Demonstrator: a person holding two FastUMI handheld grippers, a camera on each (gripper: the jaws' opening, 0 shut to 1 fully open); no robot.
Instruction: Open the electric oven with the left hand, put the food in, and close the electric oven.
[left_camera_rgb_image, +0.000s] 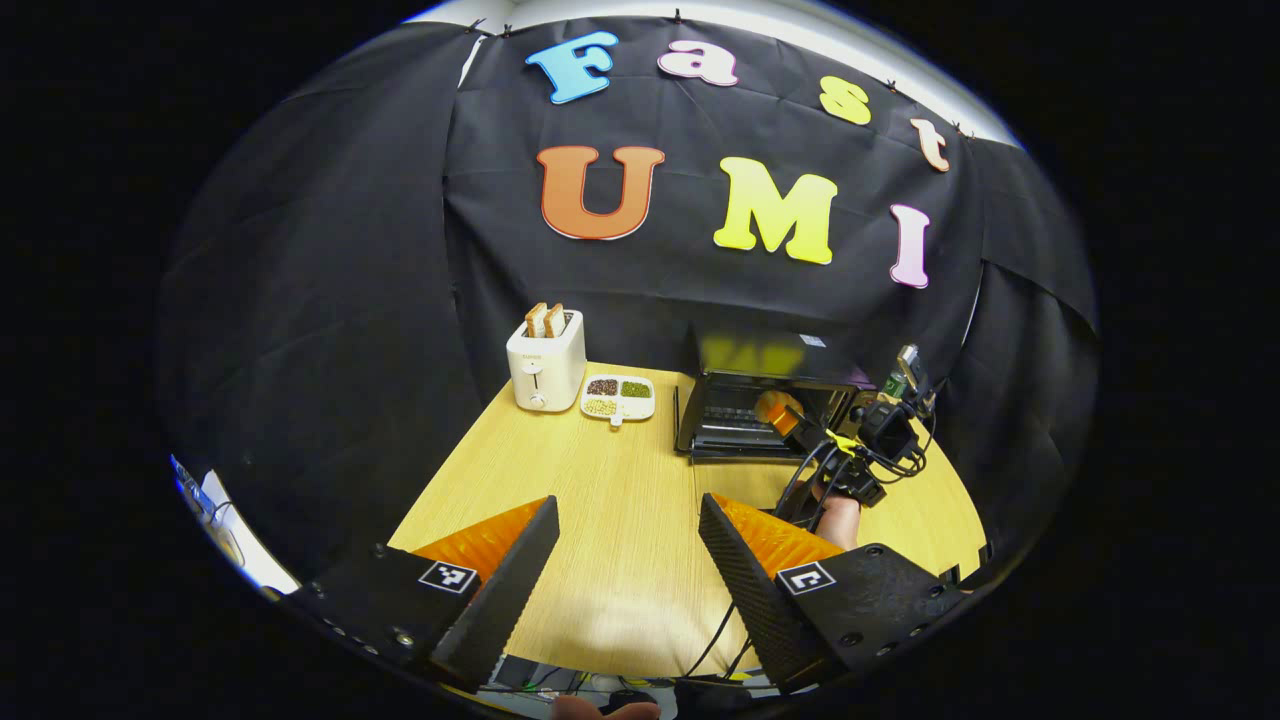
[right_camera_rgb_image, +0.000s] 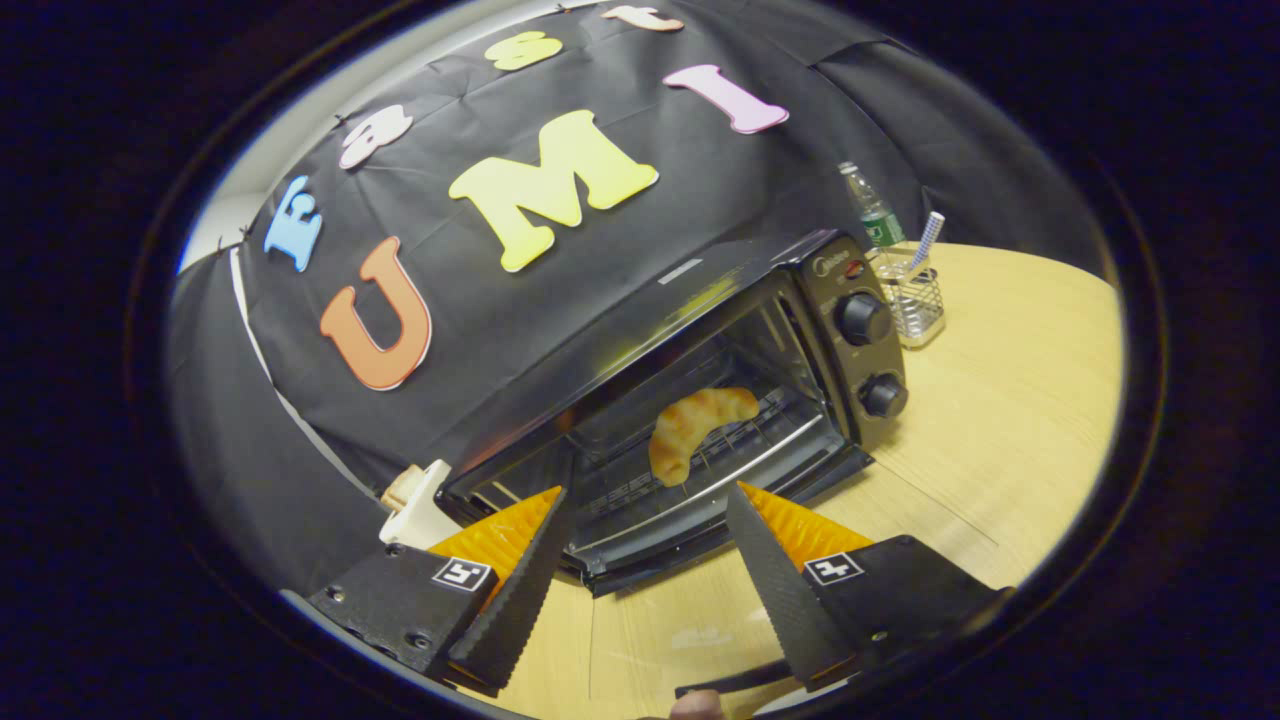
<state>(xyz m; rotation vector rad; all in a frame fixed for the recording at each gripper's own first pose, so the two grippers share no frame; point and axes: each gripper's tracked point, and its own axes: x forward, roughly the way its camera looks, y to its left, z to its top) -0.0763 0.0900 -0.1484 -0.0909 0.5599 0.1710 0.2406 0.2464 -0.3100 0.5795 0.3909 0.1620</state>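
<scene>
Croissant (right_camera_rgb_image: 700, 428) lies on the wire rack (right_camera_rgb_image: 720, 460) inside the toaster oven (right_camera_rgb_image: 740, 330), curved, toward the front half of the rack. Oven door (right_camera_rgb_image: 640, 545) is dropped fully open, hanging over the table (right_camera_rgb_image: 1000, 400) edge of the oven footprint. So the food looks placed; closing is what's left.

Right tongs (right_camera_rgb_image: 640, 570) spread, nothing between them, sitting just in front of the open door and aimed into the cavity. Left tongs (left_camera_rgb_image: 625, 570) also spread and empty, well back from the oven over bare table; in the left gripper view the other gripper (left_camera_rgb_image: 860, 440) and the hand holding it sit right at the oven mouth.

Risks from here:
- Right tongs are in the door's swing path. If the left lifts the door before the right clears, the door hits the fingers.
- Croissant tip near the rack front, hard to judge through the fisheye, may get nipped or nudged by the closing door.
- Left tongs must come in low under the door edge or handle; a slip off the lip drops the door back down and can shove the light oven.
- Approach from the left passes the white toaster (left_camera_rgb_image: 545, 365) and the divided snack dish (left_camera_rgb_image: 618, 397); a wide sweep could clip them.
- Cables trailing off the right gripper could snag on the door corner.
</scene>
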